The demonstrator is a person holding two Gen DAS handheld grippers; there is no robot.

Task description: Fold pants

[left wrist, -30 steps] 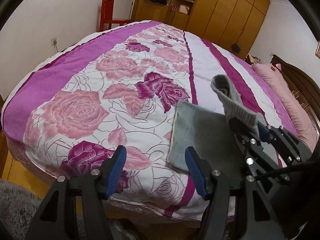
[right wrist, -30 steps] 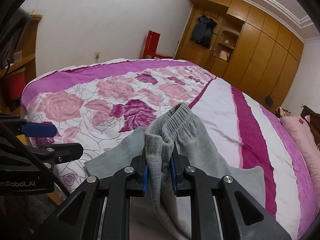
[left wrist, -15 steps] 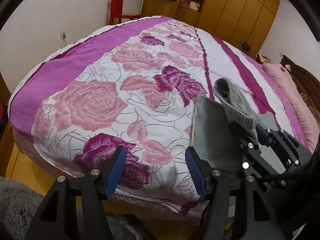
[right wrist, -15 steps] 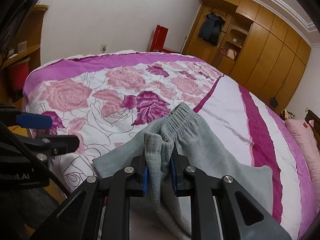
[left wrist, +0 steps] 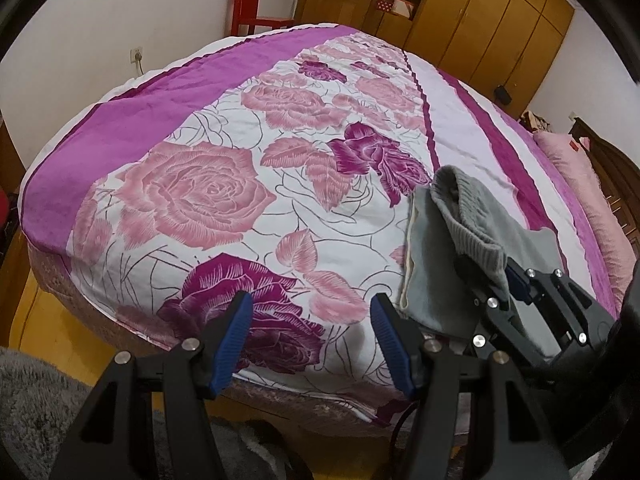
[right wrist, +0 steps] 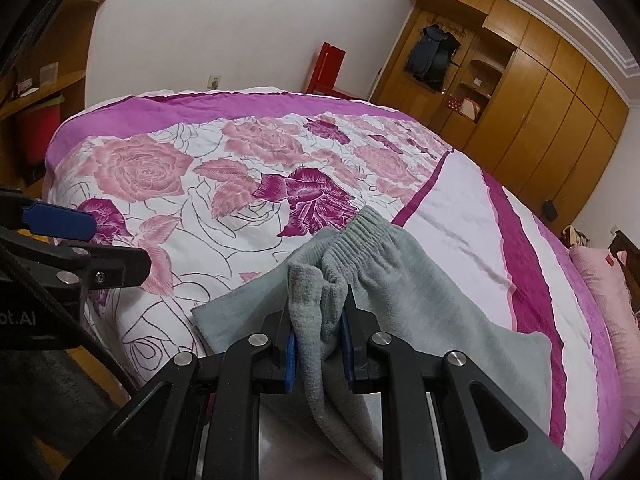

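Note:
Grey pants lie partly folded on the bed near its front edge. My right gripper is shut on their ribbed waistband, which stands bunched up above the lower layer. In the left wrist view the same pants sit to the right, with the right gripper clamped on the raised waistband. My left gripper hangs open over the flowered bedspread at the bed's front edge, left of the pants, with nothing between its fingers.
The bed carries a pink and purple rose bedspread. A pink pillow lies at the right end. A red chair and wooden wardrobes stand beyond the bed. Grey rug covers the floor in front.
Both grippers have sunk a little toward the bed and edged along it. The right stays shut on the waistband, which now sits lower over the pants. The left stays open.

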